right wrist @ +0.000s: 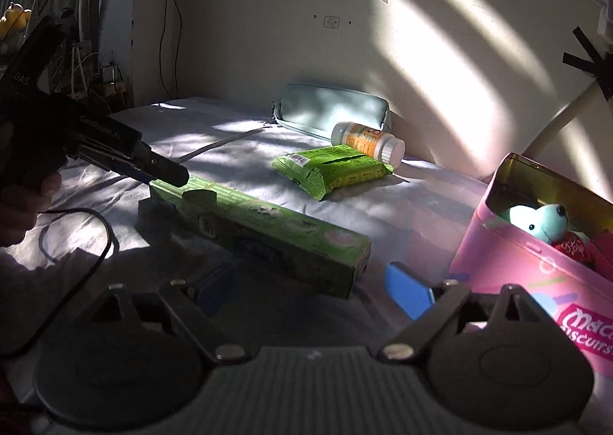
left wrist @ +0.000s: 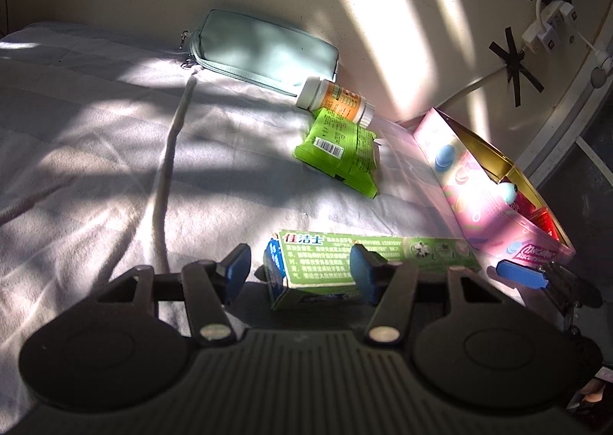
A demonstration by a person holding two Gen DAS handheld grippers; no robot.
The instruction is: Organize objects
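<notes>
A long green toothpaste box lies on the grey bedsheet; it also shows in the right wrist view. My left gripper is open, its blue pads either side of the box's near end. It shows from the side in the right wrist view at that end. My right gripper is open and empty, close to the box's other end, beside a pink biscuit tin. The tin holds a teal plush toy. A green snack pack and an orange pill bottle lie further back.
A pale teal pouch leans against the wall behind the bottle, its white cord trailing across the sheet. A power strip and taped cables hang on the wall at right. A black cable loops on the sheet at left.
</notes>
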